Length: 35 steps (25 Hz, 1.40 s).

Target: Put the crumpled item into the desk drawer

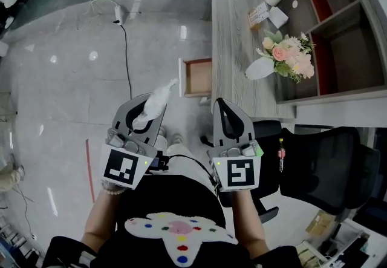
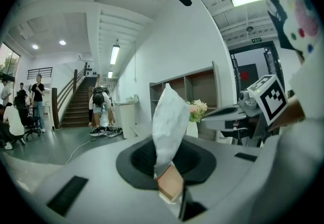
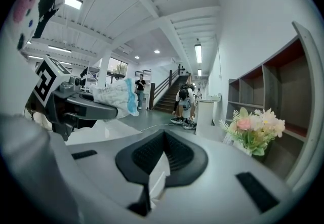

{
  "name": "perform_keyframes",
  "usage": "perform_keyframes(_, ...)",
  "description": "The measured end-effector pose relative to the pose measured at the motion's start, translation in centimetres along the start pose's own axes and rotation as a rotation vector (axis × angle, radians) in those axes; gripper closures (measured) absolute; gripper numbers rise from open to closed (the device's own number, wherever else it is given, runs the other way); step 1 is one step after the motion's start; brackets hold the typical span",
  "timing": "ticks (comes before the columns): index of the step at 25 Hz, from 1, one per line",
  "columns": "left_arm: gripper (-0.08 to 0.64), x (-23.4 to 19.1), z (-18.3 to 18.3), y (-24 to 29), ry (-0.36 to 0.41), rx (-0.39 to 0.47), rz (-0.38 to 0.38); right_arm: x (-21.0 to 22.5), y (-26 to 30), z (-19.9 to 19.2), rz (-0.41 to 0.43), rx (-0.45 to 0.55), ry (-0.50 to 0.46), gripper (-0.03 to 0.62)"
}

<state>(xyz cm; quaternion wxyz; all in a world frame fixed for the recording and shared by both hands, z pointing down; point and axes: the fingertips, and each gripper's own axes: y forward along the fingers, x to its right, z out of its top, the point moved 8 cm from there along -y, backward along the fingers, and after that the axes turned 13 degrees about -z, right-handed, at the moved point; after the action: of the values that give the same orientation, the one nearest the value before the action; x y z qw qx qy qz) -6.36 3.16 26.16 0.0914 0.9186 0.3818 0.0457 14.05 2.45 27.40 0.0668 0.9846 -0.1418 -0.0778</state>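
Head view shows the left hand-held gripper [image 1: 149, 114] clenched on a crumpled white paper-like item [image 1: 156, 101], whose loose end pokes out ahead of the jaws. The left gripper view agrees: the item [image 2: 170, 117] is pinched near its bottom between the pads and rises as a tall, wrinkled plume in front of them. The right hand-held gripper [image 1: 220, 105], level with the left one and off to its right, has its jaws brought together on nothing. A shallow open wooden drawer with a white front [image 1: 198, 77] lies ahead of and below both, roughly between their lines of aim, jutting out from the side of the grey wood-grain tabletop [image 1: 233, 25]. The step in hand appears to be the carry to that drawer. To do it well, the left hand-held gripper should hold its squeeze while travelling forward, down and a little to its right. The free end of the item should pass over the white front rather than catch on it. The item looks light and springy, so letting go from high up risks it drifting to the floor. A better release comes once the jaws are low, within the drawer's walls, followed by a straight pull back so the paper does not cling and lift out. The right hand-held gripper is best kept off to its own side, clear of the path.
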Motion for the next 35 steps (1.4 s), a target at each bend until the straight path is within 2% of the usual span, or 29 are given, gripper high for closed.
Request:
perform_keyframes(3,0.495,-0.5,-0.1,0.6,-0.001,-0.002,-0.022,-0.3,0.4,0.0,-0.006,-0.019,0.034,0.589)
perform_keyframes(6,0.495,-1.0,-0.4,0.9,-0.009,-0.003,-0.038,-0.3,0.9,-0.3,-0.027,-0.038,0.017,0.589)
perform_keyframes(10,0.495,-1.7,-0.8,0.9,-0.017,-0.006,-0.058,-1.0,1.4,-0.1,-0.036,-0.038,0.043,0.589)
perform_keyframes(26,0.495,-4.7,-1.4,1.3,-0.016,-0.010,-0.114,-2.3,2.8,0.3,-0.079,-0.062,0.021,0.589)
perform_keyframes(35,0.495,-6.0,-3.2,2.6,-0.029,-0.047,-0.174,-2.7,3.1,-1.4,-0.123,-0.117,0.015,0.589)
